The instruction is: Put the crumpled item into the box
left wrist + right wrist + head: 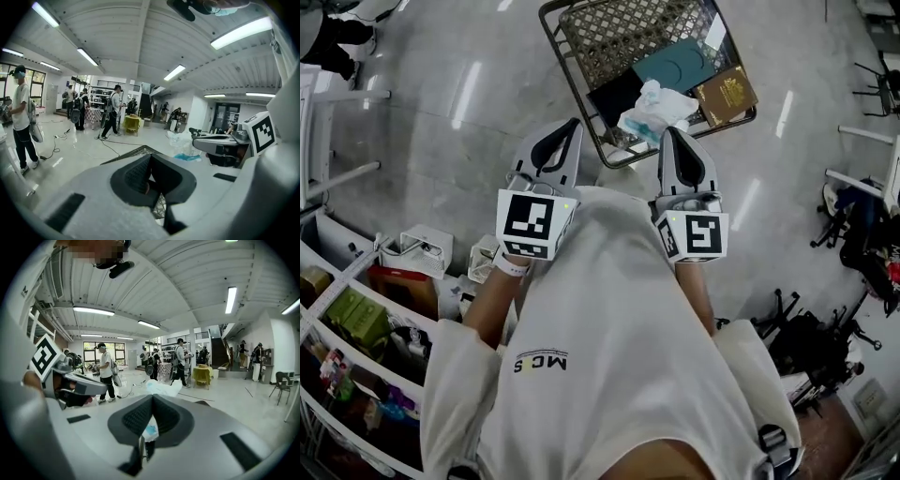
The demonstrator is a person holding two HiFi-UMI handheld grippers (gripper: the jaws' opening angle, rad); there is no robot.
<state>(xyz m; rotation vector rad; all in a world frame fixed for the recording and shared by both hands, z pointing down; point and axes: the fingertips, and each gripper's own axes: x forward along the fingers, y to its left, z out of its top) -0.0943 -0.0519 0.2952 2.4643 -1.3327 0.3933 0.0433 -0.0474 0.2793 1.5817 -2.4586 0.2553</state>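
Note:
A crumpled white and pale-blue plastic bag lies at the near edge of a wire basket on the floor. In the left gripper view the bag shows ahead to the right, and in the right gripper view the same bag sits just past the jaw tips. My left gripper hovers over the basket's near-left rim, shut and empty. My right gripper is just on the near side of the bag, shut with nothing in it. Both pairs of jaws meet at their tips.
The basket also holds a teal folder, a brown book and a dark flat item. Shelves with goods and a white box stand at the left. Office chairs are at the right. People stand around the hall.

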